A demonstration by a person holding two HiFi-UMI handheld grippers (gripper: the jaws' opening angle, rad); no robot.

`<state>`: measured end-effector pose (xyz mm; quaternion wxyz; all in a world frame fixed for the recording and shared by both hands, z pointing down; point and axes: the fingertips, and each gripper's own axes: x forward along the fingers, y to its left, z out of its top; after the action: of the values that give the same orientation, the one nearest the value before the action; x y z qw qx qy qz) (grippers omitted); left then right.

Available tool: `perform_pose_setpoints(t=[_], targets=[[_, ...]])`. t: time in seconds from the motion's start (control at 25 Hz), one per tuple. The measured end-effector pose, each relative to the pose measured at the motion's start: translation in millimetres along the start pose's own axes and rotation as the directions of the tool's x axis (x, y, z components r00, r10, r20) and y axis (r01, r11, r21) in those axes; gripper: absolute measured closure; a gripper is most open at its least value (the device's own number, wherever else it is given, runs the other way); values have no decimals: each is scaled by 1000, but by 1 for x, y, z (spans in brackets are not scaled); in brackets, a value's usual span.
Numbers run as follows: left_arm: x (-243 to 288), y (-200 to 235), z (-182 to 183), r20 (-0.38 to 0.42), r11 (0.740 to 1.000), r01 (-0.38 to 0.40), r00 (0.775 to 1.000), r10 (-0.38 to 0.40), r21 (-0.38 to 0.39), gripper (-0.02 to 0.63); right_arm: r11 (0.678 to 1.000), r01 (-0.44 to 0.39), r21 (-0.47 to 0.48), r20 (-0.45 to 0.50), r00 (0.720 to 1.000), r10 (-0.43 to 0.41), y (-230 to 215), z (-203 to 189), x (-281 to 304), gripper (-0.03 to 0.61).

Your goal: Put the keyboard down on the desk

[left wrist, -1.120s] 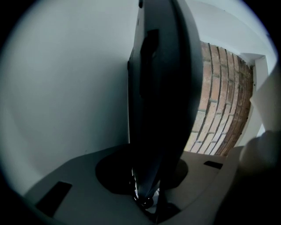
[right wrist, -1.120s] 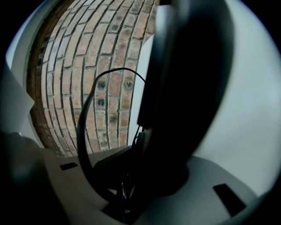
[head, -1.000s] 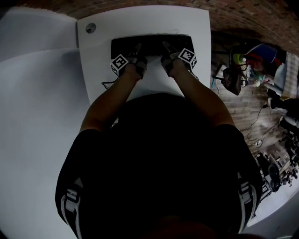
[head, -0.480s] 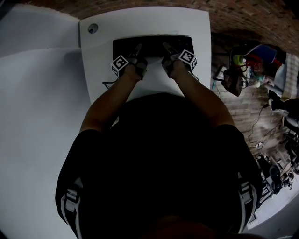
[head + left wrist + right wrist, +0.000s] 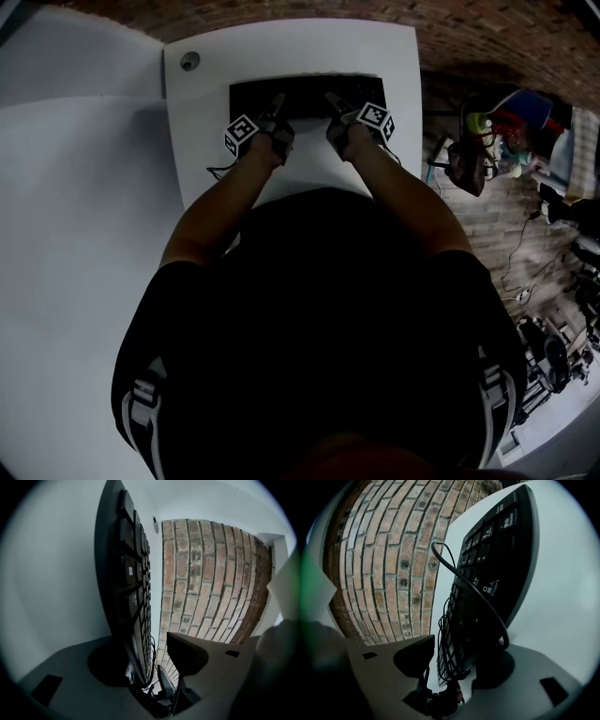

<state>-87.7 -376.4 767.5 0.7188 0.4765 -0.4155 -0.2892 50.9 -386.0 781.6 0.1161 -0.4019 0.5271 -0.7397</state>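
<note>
Your keyboard (image 5: 305, 90) lies across the far half of the white surface (image 5: 291, 42), long side running left to right, with both of your tongs at its near edge.

Your left tongs (image 5: 274, 105) come in at the left part of that edge. In the left gripper view the left tongs (image 5: 150, 660) stand apart. One pad sits beneath the keyboard (image 5: 133, 588), against its underside. The other pad hangs above the keys with a clear gap, and the brick wall (image 5: 206, 573) shows through that gap. They are not clamped on the board.

Your right tongs (image 5: 335, 101) sit just right of the middle of the edge. In the right gripper view the right tongs (image 5: 457, 663) are likewise parted. The lower pad is under the keyboard (image 5: 497, 559), and the upper pad is off the keys. A coiled black cable (image 5: 487, 602) is bunched in the space between the upper pad and the keys, one loop arching up over the key tops. A sliver of white shows between that pad and the coil.

In both gripper views the keyboard's underside runs close along the surface. With a pad beneath it on each side, you cannot tell whether the near edge is fully down.
</note>
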Motion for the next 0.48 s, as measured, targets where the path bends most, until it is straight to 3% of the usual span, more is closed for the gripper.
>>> perform_pose_setpoints(t=[0.48], targets=[[-18,12,-9,-21,999,-43,999,43,11,360,999,49,8,-29,998,-49,-12,-11,-18,333]])
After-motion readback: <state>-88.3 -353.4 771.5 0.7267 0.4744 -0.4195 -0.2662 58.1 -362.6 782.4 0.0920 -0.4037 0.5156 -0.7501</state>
